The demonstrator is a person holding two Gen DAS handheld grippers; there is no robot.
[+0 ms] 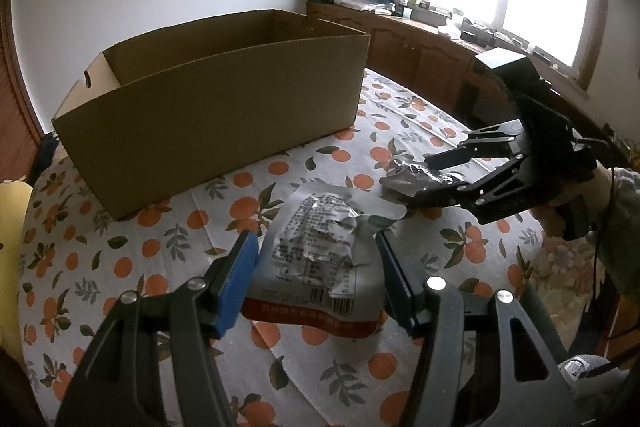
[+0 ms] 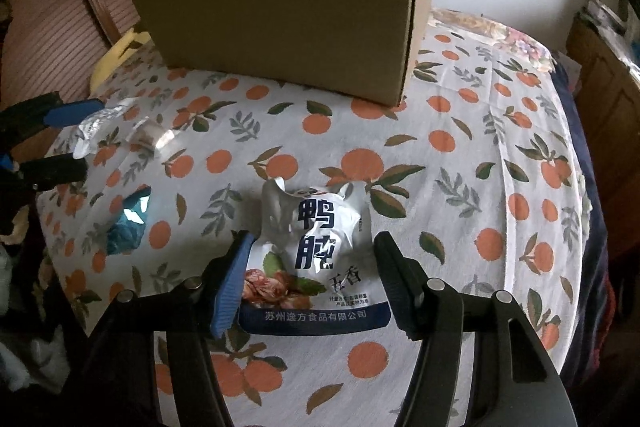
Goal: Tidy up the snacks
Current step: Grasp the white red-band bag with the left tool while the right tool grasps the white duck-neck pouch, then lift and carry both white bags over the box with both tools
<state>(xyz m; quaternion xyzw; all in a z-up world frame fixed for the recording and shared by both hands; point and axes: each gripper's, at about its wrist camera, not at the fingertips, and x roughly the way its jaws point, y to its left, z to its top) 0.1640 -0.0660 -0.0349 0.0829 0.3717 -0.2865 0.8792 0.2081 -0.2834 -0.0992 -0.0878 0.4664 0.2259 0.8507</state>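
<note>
- Basically, cardboard box (image 1: 208, 99) stands open-topped at the far side of the orange-print tabletop (image 2: 460, 187); both pouches must clear its near wall.
- Left hand-held gripper (image 1: 316, 267) clamps a silver pouch (image 1: 320, 247); keep it level.
- Right hand-held gripper (image 2: 312, 279) is clamped on the blue-lettered pouch (image 2: 316, 251); lift straight.
- Loose wrappers (image 2: 128, 223) stay for later.

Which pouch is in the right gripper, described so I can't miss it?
Start at the cardboard box on the orange-print cloth; the pouch sits before it, between the right gripper's fingers. It is white with big dark-blue characters and a blue bottom band, unlike the red-banded pouch in the left gripper and the small blue wrapper.
</note>
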